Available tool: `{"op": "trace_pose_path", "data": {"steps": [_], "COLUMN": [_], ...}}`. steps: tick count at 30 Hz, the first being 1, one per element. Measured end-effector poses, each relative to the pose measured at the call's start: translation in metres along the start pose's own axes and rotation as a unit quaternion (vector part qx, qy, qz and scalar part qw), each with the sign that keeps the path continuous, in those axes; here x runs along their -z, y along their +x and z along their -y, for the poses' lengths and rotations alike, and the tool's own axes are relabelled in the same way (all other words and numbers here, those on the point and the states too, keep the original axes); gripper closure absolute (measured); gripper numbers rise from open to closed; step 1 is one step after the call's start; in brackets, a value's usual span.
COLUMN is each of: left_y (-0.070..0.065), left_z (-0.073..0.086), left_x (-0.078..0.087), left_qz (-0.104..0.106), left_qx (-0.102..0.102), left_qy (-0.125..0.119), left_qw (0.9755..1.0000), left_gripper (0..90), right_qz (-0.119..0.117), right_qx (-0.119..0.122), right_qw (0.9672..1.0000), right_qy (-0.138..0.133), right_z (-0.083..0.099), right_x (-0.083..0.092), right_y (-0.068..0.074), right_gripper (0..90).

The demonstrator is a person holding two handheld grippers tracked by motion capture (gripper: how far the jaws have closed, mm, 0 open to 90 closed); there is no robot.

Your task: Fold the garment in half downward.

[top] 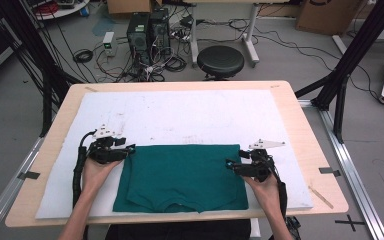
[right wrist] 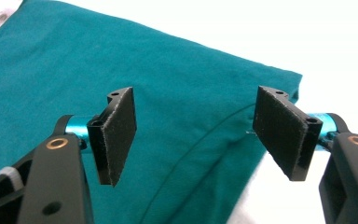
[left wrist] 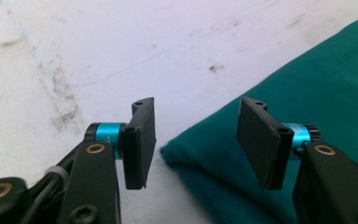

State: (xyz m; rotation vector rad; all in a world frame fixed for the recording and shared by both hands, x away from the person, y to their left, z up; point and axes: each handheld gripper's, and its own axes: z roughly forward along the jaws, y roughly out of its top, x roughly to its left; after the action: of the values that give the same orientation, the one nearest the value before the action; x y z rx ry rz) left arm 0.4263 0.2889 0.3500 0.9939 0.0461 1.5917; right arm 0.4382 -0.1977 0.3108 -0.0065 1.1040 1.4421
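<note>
On table: green cloth [top: 182, 177] folded | left tool [left wrist: 196, 140] open, empty | right tool [right wrist: 196, 135] open, seam visible.

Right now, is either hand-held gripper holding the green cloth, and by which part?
Neither. The left hand-held gripper and right hand-held gripper stand open over the green cloth.

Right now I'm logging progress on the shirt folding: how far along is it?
Done: the green shirt lies folded into a flat rectangle on the white pad. In hand: nothing; the left gripper and right gripper hover open at its far corners. Left: probably another fold.
</note>
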Motion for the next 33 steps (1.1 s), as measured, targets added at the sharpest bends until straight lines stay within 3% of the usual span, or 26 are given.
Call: {"op": "trace_pose_path", "data": {"steps": [3, 6, 9, 15, 18, 23, 26, 27, 28, 29, 31, 33], "left_y": [0.002, 0.002, 0.003, 0.0, 0.0, 0.0, 0.0, -0.001, -0.001, -0.002, -0.001, -0.002], "left_z": [0.002, 0.005, 0.006, 0.007, 0.007, 0.007, 0.007, 0.007, 0.007, 0.007, 0.007, 0.006], "left_x": [-0.005, -0.011, -0.011, -0.011, -0.011, -0.011, -0.011, -0.011, -0.011, -0.011, -0.011, -0.012], "left_qz": [0.002, 0.006, 0.013, 0.034, 0.04, 0.042, 0.043, 0.042, 0.041, 0.041, 0.042, 0.039], "left_qx": [0.008, -0.002, -0.003, -0.017, -0.02, -0.02, -0.021, -0.024, -0.026, -0.029, -0.028, -0.029], "left_qy": [0.003, 0.025, 0.026, 0.026, 0.025, 0.023, 0.024, 0.024, 0.024, 0.024, 0.024, 0.023], "left_qw": [1.0, 0.9997, 0.9996, 0.999, 0.9987, 0.9987, 0.9986, 0.9986, 0.9985, 0.9985, 0.9984, 0.9985], "left_gripper": [47.6, 51.1, 53.7, 69.6, 75.2, 76.7, 76.9, 77.3, 77.7, 78.1, 78.6, 79.0], "right_qz": [0.011, 0.018, 0.028, 0.036, 0.04, 0.032, 0.021, 0.029, 0.022, 0.01, 0.023, 0.026], "right_qx": [-0.008, -0.012, -0.015, -0.038, -0.052, -0.051, -0.049, -0.044, -0.039, -0.038, -0.02, -0.015], "right_qw": [0.9999, 0.9997, 0.9995, 0.9986, 0.9978, 0.9975, 0.9972, 0.9973, 0.9975, 0.9977, 0.998, 0.9981], "right_qy": [-0.005, -0.007, -0.003, -0.008, 0.005, 0.038, 0.052, 0.051, 0.054, 0.055, 0.055, 0.054], "right_z": [-0.003, -0.009, -0.015, -0.026, -0.027, -0.025, -0.024, -0.024, -0.024, -0.024, -0.023, -0.023], "right_x": [0.0, -0.001, -0.003, -0.007, -0.016, -0.031, -0.038, -0.038, -0.039, -0.04, -0.041, -0.041], "right_y": [-0.004, -0.008, -0.013, -0.03, -0.038, -0.046, -0.045, -0.043, -0.041, -0.041, -0.037, -0.037], "right_gripper": [30.5, 30.5, 30.5, 30.5, 30.9, 35.7, 43.5, 51.1, 62.4, 65.9, 75.9, 78.7]}}
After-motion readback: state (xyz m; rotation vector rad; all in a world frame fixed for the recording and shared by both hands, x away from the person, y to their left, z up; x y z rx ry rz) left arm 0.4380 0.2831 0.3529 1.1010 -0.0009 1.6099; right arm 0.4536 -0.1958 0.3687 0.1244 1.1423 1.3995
